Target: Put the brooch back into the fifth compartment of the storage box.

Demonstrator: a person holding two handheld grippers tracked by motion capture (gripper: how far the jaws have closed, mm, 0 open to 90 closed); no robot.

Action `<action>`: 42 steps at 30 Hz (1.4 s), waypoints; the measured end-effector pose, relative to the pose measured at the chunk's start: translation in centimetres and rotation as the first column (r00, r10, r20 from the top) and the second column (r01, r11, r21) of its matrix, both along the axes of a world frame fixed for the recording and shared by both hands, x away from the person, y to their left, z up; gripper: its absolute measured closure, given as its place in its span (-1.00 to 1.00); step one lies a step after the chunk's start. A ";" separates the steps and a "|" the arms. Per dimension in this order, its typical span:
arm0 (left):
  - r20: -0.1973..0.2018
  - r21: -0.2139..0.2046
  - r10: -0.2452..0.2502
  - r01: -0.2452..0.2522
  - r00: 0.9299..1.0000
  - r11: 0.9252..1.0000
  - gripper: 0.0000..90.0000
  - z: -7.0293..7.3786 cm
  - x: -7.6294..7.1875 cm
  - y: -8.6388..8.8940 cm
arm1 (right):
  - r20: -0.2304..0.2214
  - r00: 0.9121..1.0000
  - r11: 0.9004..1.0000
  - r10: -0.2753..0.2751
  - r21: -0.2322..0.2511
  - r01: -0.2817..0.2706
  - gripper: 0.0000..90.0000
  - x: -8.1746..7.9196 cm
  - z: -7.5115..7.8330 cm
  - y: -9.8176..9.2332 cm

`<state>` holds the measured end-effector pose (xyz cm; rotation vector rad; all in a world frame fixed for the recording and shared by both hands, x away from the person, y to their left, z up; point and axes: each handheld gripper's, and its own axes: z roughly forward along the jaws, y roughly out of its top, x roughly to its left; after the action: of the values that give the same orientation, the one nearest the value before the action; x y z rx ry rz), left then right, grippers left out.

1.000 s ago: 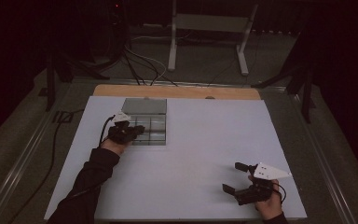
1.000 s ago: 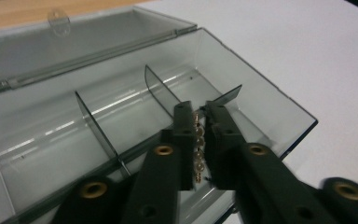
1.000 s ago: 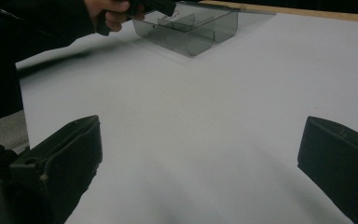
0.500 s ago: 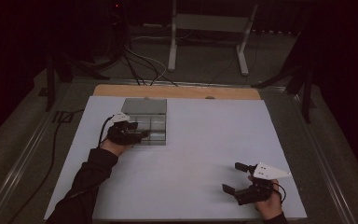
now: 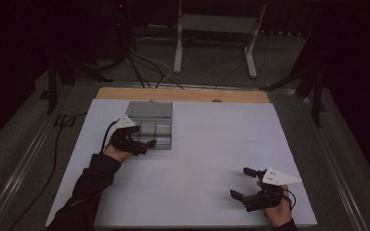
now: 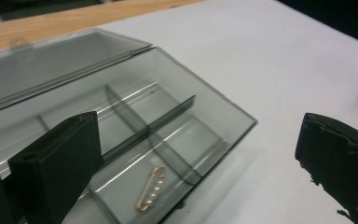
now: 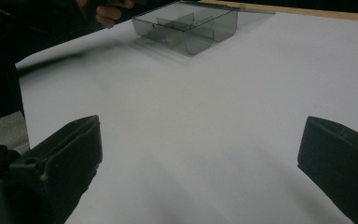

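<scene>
A: Where's the box sitting?

B: The clear grey compartment box [image 5: 150,126] is on the white table [image 5: 212,159], toward the far left part, close to the wooden strip [image 5: 183,94] along the far edge. Its lid [image 6: 51,70] is open and folded back flat on the far side.

A: And which way does it run?

B: From the high view it looks close to square once the lid is counted, so I wouldn't press a long axis on the whole thing. The tray itself runs left to right, and a long divider [image 6: 154,123] runs along that same line, with shorter walls crossing it.

A: Anything inside?

B: A small gold pin [image 6: 151,188] with what look like tiny pale beads, though it's small and I can't be sure of them. It lies flat in a compartment on the near side of the long divider, close to the box's near wall. In the left gripper view its long axis runs from lower left to upper right.

A: The grippers?

B: The left gripper [image 5: 144,143] is at the box's near left edge, jaws spread wide; in its own view one jaw sits over the tray and the other over bare table to the right. It holds nothing.

A: The right one?

B: The right gripper [image 5: 245,183] is well apart, near the table's near right corner, also spread wide and empty, aimed across the table at the box [image 7: 186,25].
</scene>
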<state>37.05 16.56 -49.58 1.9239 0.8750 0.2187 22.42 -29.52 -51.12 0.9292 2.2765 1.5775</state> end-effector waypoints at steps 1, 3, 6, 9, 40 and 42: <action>0.008 0.006 -0.007 0.007 1.000 1.000 -0.98 0.1 -0.2 -0.1 | 0.000 1.000 1.000 0.001 0.001 -0.001 -1.00 0.0 0.0 0.0; 0.024 0.014 -0.015 0.014 1.000 1.000 -0.98 0.3 -0.6 -0.2 | 0.001 1.000 1.000 0.001 0.004 -0.001 -1.00 0.0 0.0 0.0; 0.039 0.016 -0.017 0.016 0.999 1.000 -0.98 0.6 -1.1 -0.4 | 0.004 1.000 1.000 0.005 0.002 -0.005 -1.00 0.0 0.1 0.0; 0.060 0.015 -0.016 0.015 0.998 1.000 -0.98 0.8 -1.5 -0.4 | 0.002 1.000 1.000 0.004 0.009 -0.004 -1.00 0.0 0.1 0.0; 0.064 -0.003 -0.112 0.113 0.992 0.994 -0.98 -0.4 -8.7 2.1 | -0.001 1.000 1.000 0.003 0.013 -0.003 -1.00 0.0 0.1 0.1; 0.067 -0.010 -0.112 0.113 0.991 0.994 -0.98 -0.5 -9.2 2.4 | -0.004 1.000 1.000 0.002 0.016 -0.002 -1.00 0.0 0.0 0.1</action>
<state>27.90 19.00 -50.06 1.9355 0.7199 0.2073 22.46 -29.46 -51.08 0.9357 2.2718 1.5977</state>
